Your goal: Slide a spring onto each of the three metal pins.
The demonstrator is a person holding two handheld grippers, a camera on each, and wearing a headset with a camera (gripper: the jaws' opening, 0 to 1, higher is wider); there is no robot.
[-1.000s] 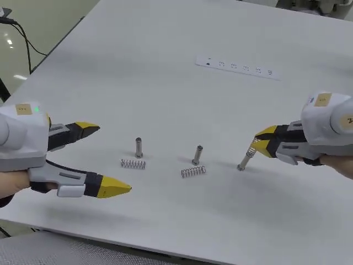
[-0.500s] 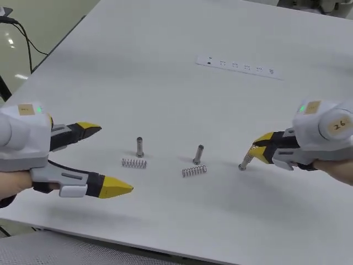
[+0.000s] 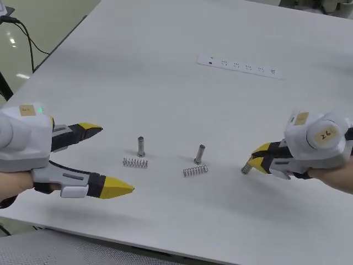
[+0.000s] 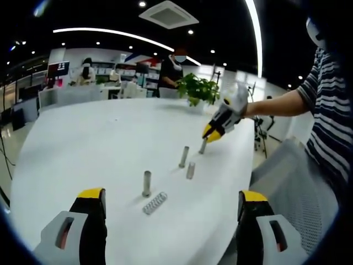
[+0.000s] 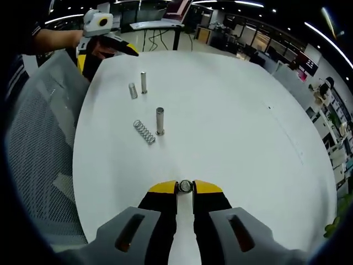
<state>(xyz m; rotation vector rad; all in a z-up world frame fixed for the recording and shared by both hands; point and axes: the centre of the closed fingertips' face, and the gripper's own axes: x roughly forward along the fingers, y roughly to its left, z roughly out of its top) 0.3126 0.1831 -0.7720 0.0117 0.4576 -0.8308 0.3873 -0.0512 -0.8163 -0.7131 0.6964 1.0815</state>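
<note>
Plainly the work was at the third pin. The right gripper (image 3: 252, 159), white-bodied with yellow-tipped black jaws, had its jaws drawn almost together on the short grey metal pin (image 3: 245, 168) at the right end of the row. That pin leaned over, foot on the white tabletop (image 3: 165, 88) and head up between the jaws; in the right gripper view its round end sat squarely in the narrow gap. Whether a spring was round it I could not tell, as the jaws covered most of it. The left gripper (image 3: 115, 159), of the same make, hung off to the left with its jaws spread wide and nothing in them, well apart from the work. Two more pins stood upright and bare: the left pin (image 3: 141, 146) with a small coiled wire spring (image 3: 135, 163) lying just in front of it, and the middle pin (image 3: 200, 153) with a second spring (image 3: 194, 170) just beside its foot. A white power strip (image 3: 240, 67) lay far back on the table. To my eye most of the job was left to do. The next move would want the tilted pin steadied upright, then a delicate pinch on a loose spring, its bore lined up over a pin's head before it was let slide down
</note>
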